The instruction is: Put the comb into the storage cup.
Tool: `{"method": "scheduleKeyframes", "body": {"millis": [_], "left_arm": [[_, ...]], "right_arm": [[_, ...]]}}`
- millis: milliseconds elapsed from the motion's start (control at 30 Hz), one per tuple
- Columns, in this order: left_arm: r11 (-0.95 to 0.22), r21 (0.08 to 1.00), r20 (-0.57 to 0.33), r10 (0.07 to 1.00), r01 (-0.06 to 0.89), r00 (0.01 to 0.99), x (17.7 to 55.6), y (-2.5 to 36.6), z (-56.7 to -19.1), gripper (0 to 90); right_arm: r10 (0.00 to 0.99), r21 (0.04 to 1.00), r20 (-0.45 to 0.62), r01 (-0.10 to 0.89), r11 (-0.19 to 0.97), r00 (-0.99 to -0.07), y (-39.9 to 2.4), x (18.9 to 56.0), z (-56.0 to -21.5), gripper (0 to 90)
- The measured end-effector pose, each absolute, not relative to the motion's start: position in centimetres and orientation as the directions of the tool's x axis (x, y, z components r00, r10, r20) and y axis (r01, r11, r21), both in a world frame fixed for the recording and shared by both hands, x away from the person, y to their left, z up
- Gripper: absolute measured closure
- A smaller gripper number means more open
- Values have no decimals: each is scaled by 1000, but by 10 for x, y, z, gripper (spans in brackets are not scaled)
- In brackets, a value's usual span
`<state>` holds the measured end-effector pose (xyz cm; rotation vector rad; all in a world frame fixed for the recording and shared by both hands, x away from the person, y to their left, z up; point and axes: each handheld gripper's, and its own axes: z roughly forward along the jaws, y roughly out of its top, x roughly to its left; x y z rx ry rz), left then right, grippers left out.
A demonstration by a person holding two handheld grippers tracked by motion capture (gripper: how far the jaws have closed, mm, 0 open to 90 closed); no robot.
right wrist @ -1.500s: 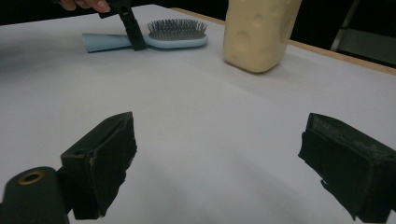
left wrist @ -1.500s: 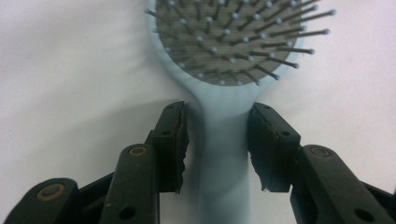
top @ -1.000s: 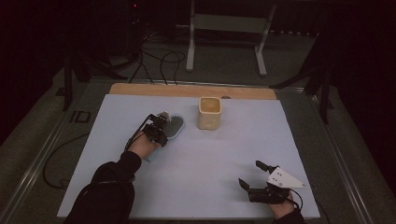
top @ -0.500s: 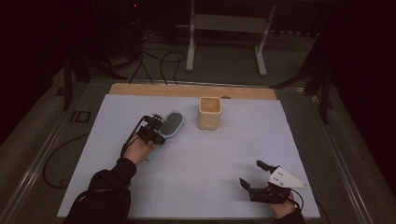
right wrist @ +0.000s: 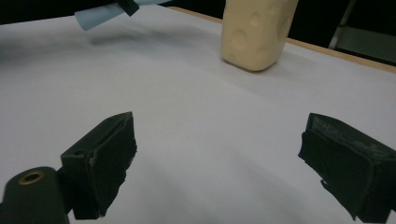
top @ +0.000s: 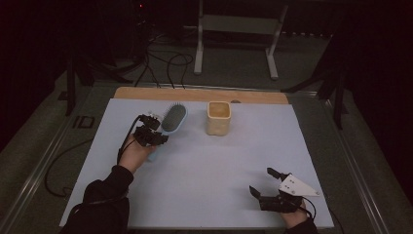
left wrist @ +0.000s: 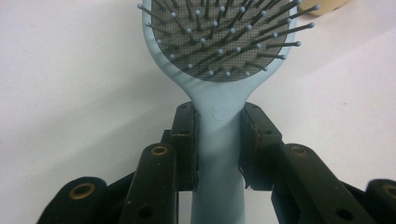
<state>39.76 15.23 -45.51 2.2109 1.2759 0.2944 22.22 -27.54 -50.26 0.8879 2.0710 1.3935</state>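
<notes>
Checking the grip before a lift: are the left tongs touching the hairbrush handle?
Touching. The left gripper view shows both jaws of the left tongs pressed against the hairbrush handle's sides.

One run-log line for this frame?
left gripper: shut on hairbrush handle | right gripper: open, holding nothing | cup: upright, beside brush

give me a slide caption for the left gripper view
Left gripper clamped on the handle of a light blue hairbrush, bristles up, above the white table.
</notes>
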Motion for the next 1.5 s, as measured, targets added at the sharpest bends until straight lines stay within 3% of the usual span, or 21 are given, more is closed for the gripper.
{"method": "scheduleKeyframes", "body": {"millis": [1500], "left_arm": [[-279,832,-157,710,479,687,404,110,-404,700]], "right_arm": [[741,934,-28,246,258,-671,-275,223,-503,100]]}}
